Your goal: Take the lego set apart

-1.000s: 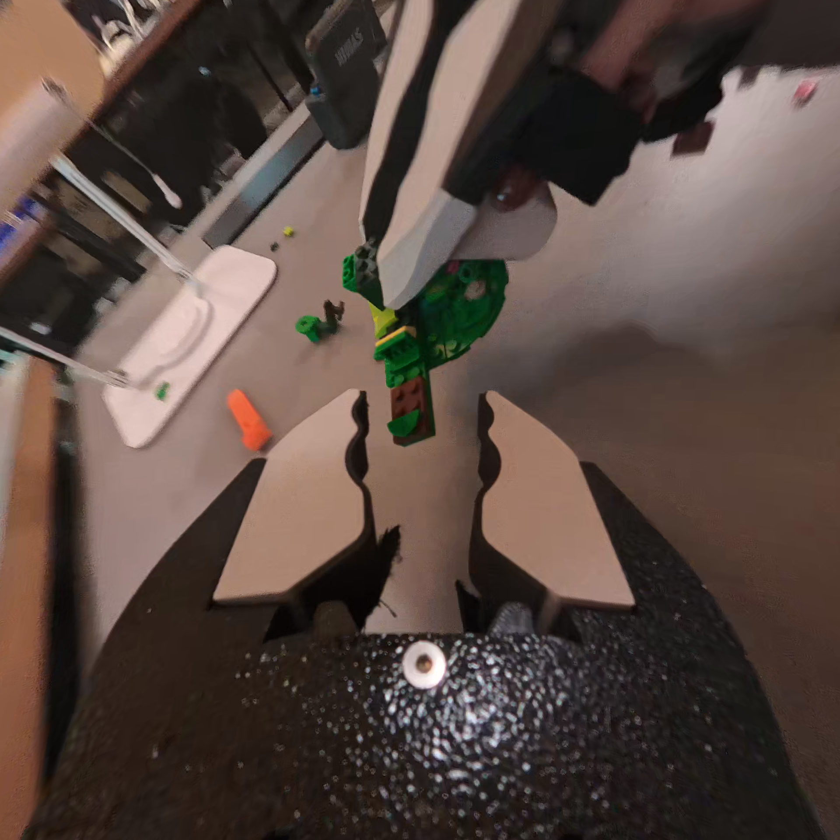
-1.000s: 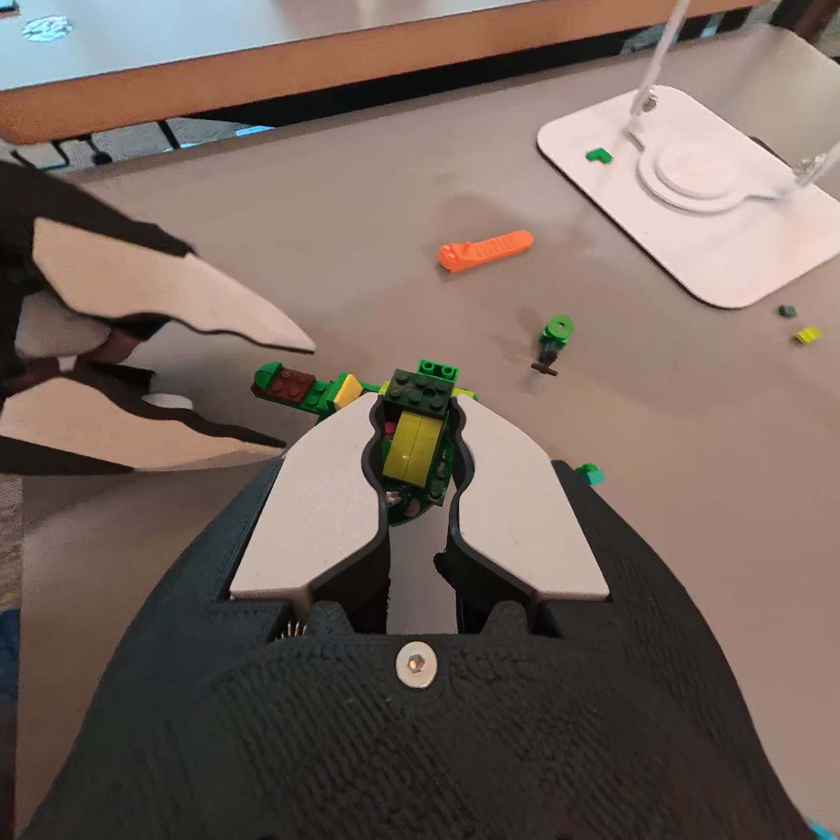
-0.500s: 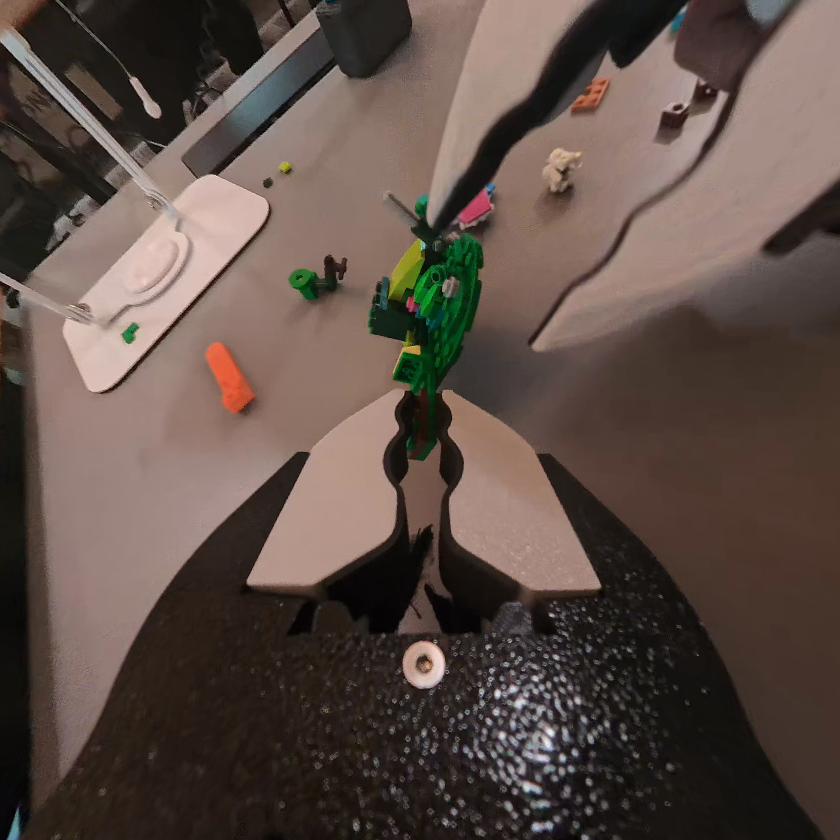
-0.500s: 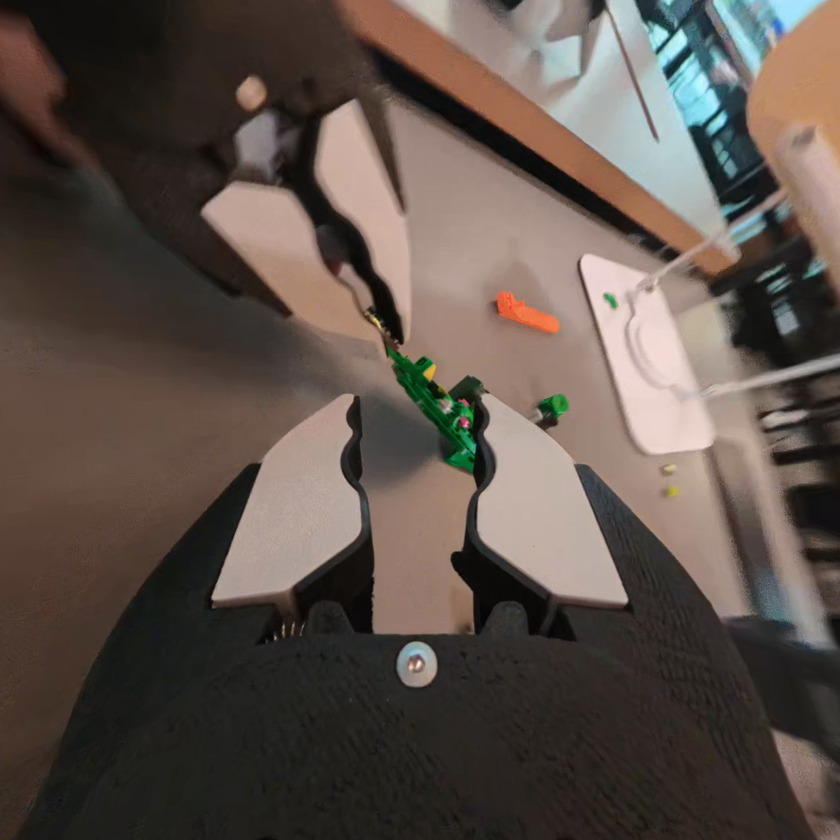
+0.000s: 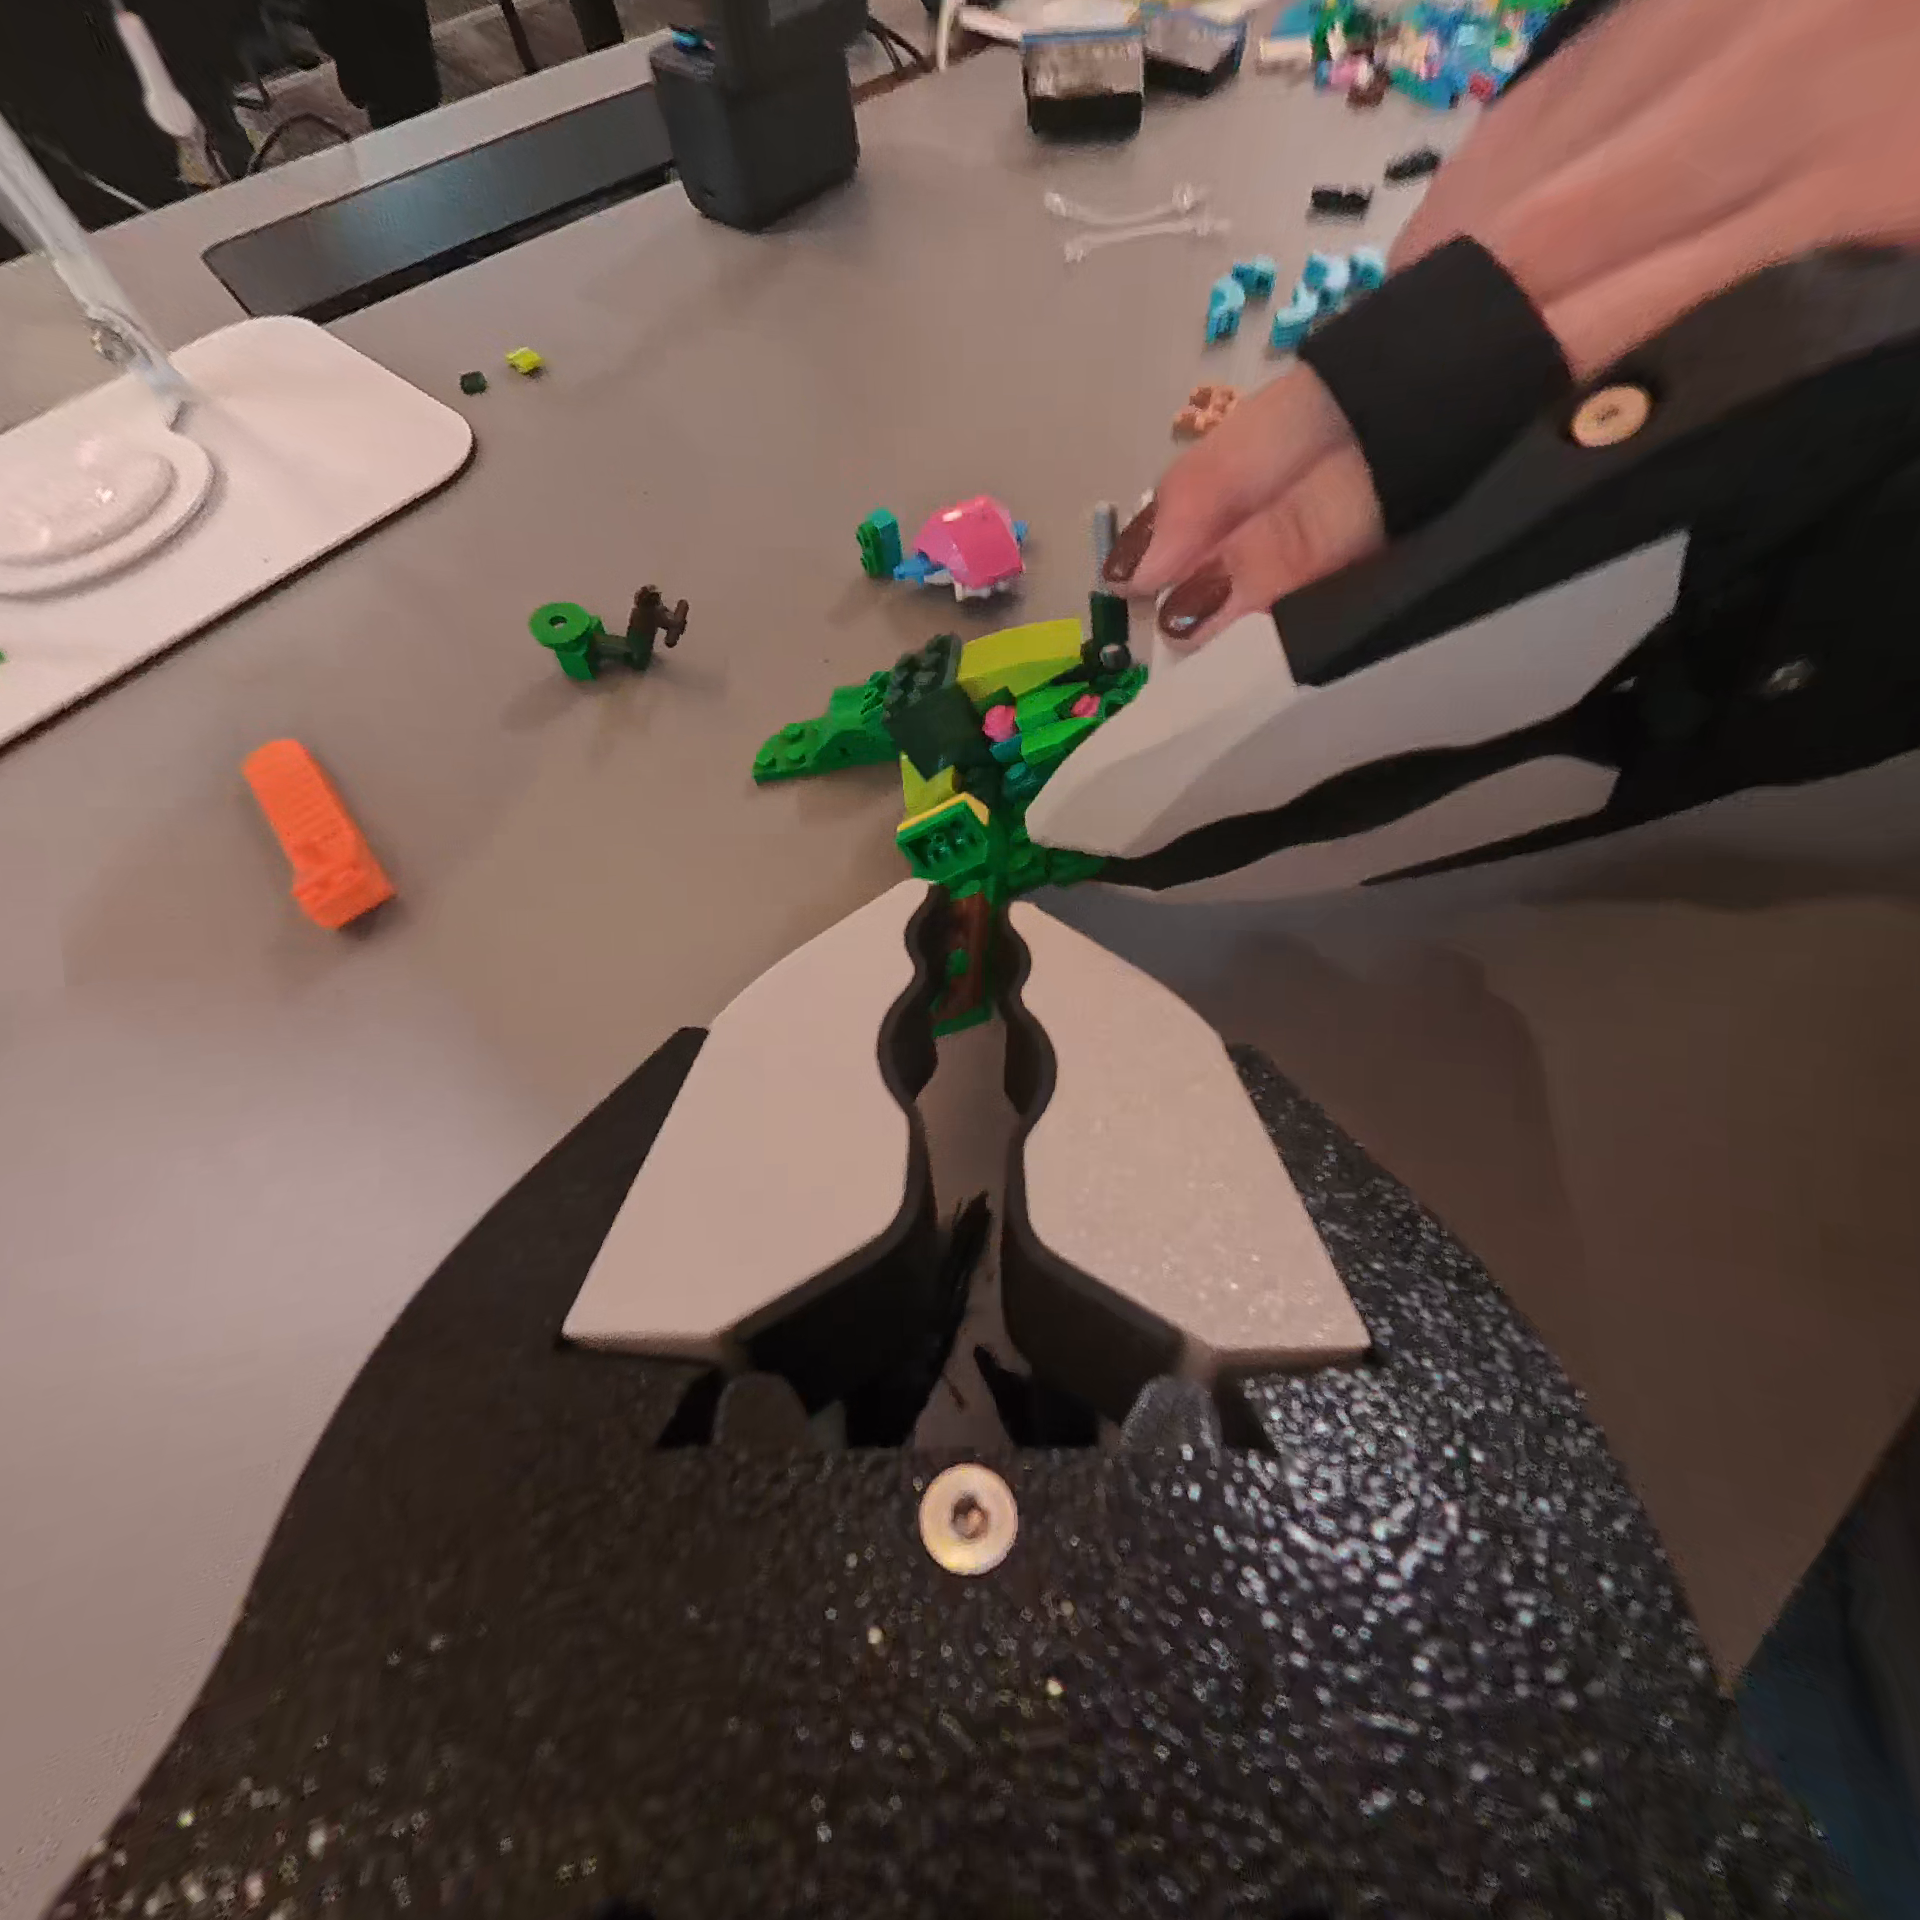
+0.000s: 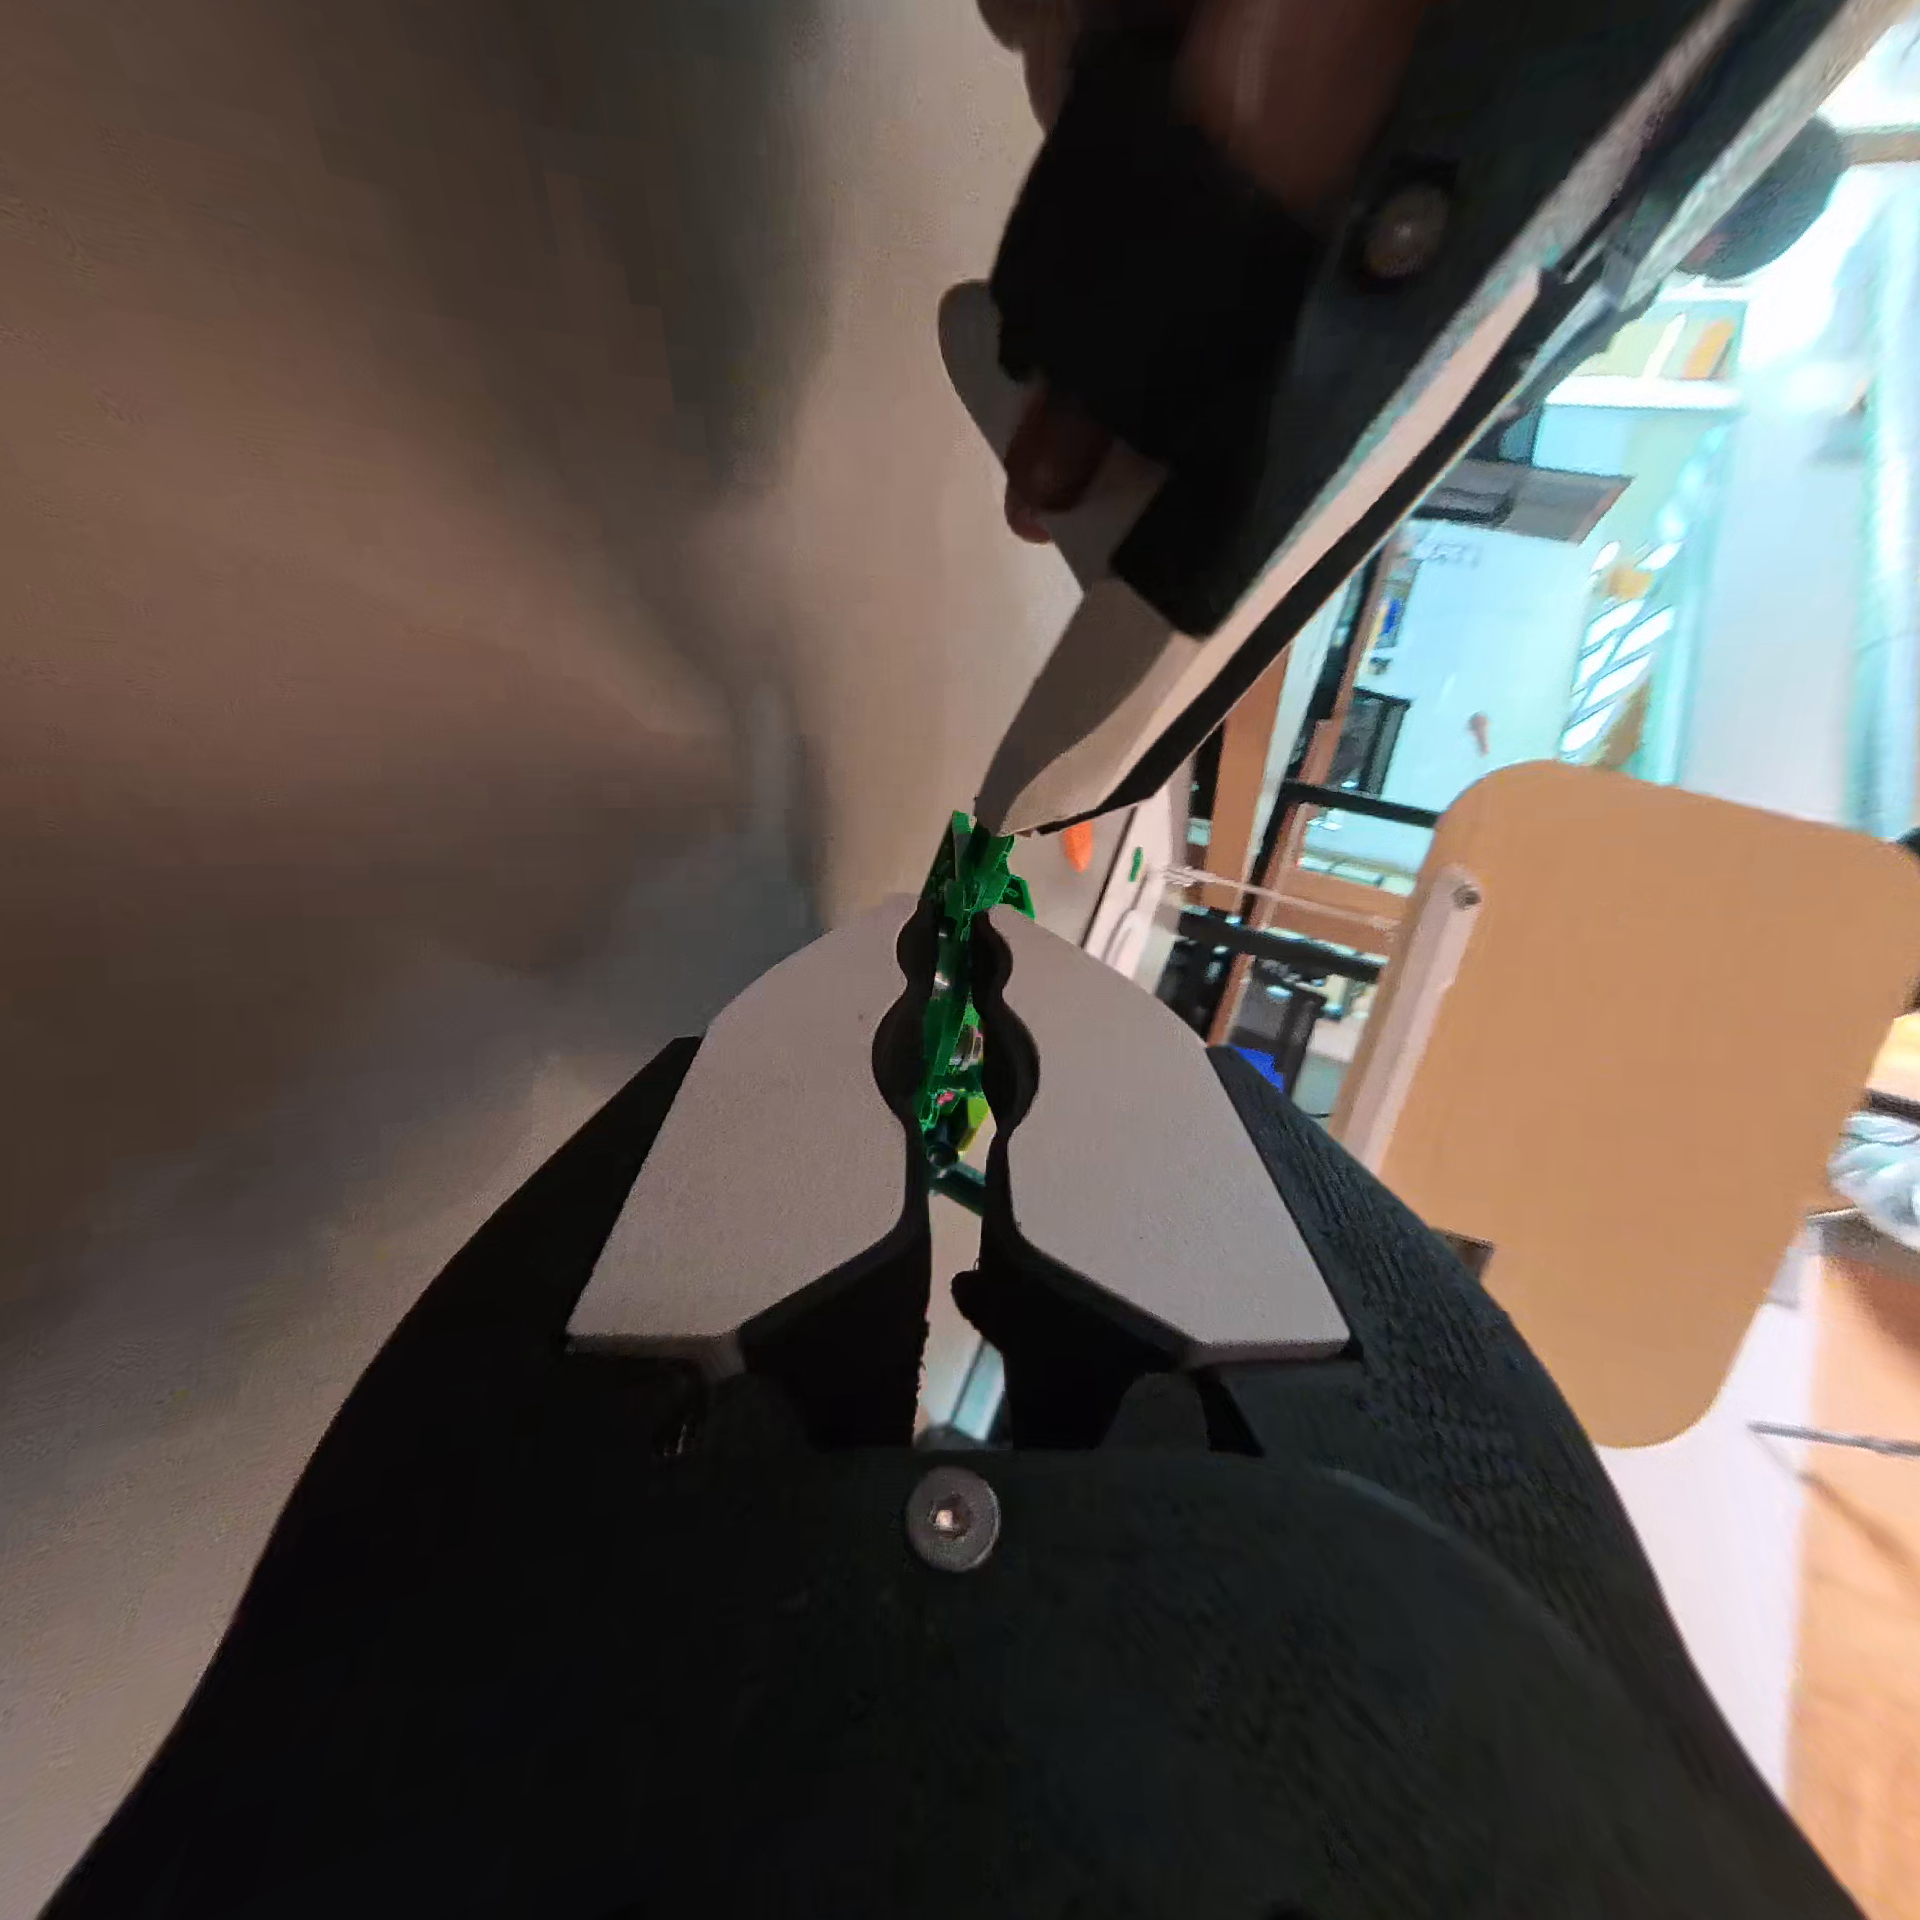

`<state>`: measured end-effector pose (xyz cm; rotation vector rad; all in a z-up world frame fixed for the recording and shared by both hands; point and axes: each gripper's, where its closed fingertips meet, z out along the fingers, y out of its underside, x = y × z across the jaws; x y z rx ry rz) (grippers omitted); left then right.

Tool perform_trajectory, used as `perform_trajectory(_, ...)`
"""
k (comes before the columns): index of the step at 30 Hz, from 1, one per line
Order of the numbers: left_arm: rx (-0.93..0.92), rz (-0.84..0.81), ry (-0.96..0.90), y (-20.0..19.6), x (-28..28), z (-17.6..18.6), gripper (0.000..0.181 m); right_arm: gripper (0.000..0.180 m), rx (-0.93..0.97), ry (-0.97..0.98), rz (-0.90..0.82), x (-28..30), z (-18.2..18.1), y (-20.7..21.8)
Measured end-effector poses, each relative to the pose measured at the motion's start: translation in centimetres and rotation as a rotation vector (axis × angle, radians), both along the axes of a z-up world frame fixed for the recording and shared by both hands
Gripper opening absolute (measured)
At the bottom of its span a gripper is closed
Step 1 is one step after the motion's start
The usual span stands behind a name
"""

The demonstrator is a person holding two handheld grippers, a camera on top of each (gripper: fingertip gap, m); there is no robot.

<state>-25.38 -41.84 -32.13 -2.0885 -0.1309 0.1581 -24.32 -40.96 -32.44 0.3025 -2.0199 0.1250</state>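
Left gripper clamped on brown stem of green lego build; right gripper clamped edgewise on its leafy plate. Risk: twisting apart could snap loose studs off, scattering onto table beneath both claws.

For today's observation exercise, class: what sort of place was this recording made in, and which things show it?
Probably a shared office or lab workroom. A long grey tabletop carries scattered plastic building bricks, such as the orange wedge-shaped brick separator; a light wooden chair back and dark shelving stand beyond.

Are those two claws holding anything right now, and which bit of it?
Both hold the green lego model: the left gripper clamps its brown stem end, the right gripper pinches the round green leafy plate at the other end.
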Motion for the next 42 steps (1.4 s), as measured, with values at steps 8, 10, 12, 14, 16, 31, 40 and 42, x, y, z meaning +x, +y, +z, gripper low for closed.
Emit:
perform_trajectory(8, -0.054, -0.017, 0.135, 0.4, 0.1, -0.2, 0.008, 0.003, -0.058, -0.1, 0.038, 0.2, -0.3, 0.4)
perform_trajectory(10, -0.03, -0.061, 0.17, 0.3, 0.4, 0.0, 0.009, 0.004, -0.169, -0.208, 0.015, 0.5, 0.0, 0.2)
perform_trajectory(12, 0.005, -0.08, 0.178, 0.2, 0.7, 0.6, 0.015, 0.004, -0.268, -0.312, 0.005, 1.0, 0.5, 0.0)
perform_trajectory(14, 0.003, -0.116, 0.213, 0.0, 1.2, 1.0, 0.036, 0.003, -0.361, -0.413, 0.014, 1.6, 1.4, -0.5)
perform_trajectory(16, -0.013, -0.144, 0.248, -0.1, 1.7, 1.1, 0.031, 0.004, -0.424, -0.517, 0.029, 2.4, 1.9, -0.9)
perform_trajectory(31, 0.328, -0.184, -0.079, 0.3, 2.7, 5.0, 0.008, 0.003, -0.037, -0.391, 0.16, 4.9, 2.0, 0.8)
perform_trajectory(40, 0.169, 0.071, 0.062, -3.1, -2.4, 3.8, 0.009, 0.004, -0.258, -0.279, 0.042, 1.9, 0.7, 0.9)
perform_trajectory(42, 0.008, 0.142, 0.17, -3.6, -3.7, 1.9, 0.009, 0.004, -0.509, -0.324, -0.026, 1.1, 1.5, 0.5)
